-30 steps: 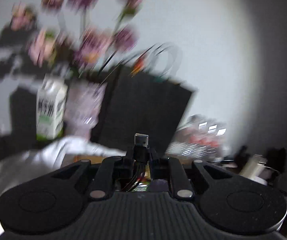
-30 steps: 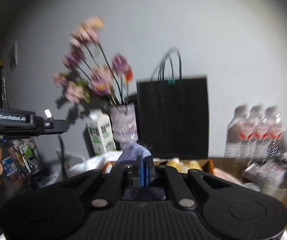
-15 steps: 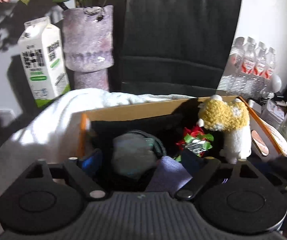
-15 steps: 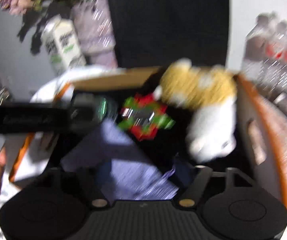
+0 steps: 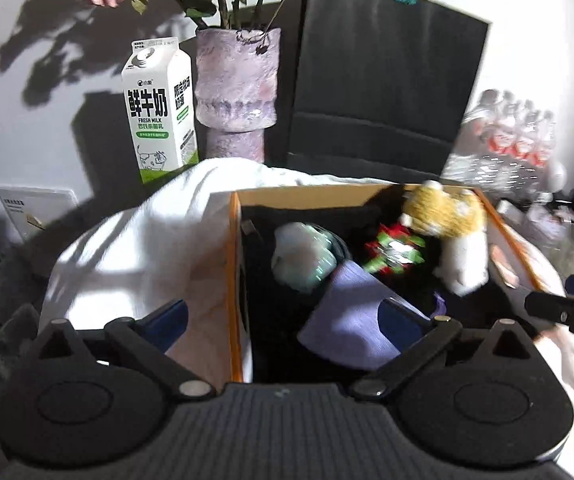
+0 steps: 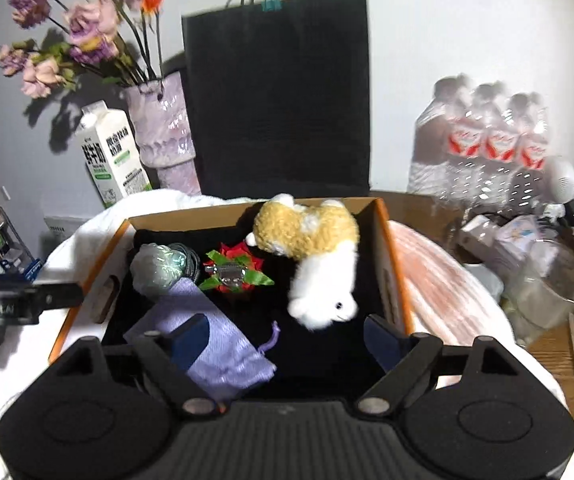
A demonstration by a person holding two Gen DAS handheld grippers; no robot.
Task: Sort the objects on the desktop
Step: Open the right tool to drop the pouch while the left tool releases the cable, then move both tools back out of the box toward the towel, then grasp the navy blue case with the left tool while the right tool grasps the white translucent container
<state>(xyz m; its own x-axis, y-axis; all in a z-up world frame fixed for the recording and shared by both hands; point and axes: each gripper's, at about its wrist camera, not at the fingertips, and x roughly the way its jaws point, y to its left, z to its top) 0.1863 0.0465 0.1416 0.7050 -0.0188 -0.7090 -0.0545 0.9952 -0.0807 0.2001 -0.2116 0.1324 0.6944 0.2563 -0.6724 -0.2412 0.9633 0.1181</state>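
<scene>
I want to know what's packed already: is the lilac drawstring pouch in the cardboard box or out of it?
In. The lilac pouch lies on the dark lining inside the cardboard box, beside the plush toy, free of both grippers.

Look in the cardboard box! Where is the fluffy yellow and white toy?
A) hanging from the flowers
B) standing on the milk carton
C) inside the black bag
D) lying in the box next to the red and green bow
D: the toy lies inside the box, right beside the bow, in the right wrist view.
</scene>
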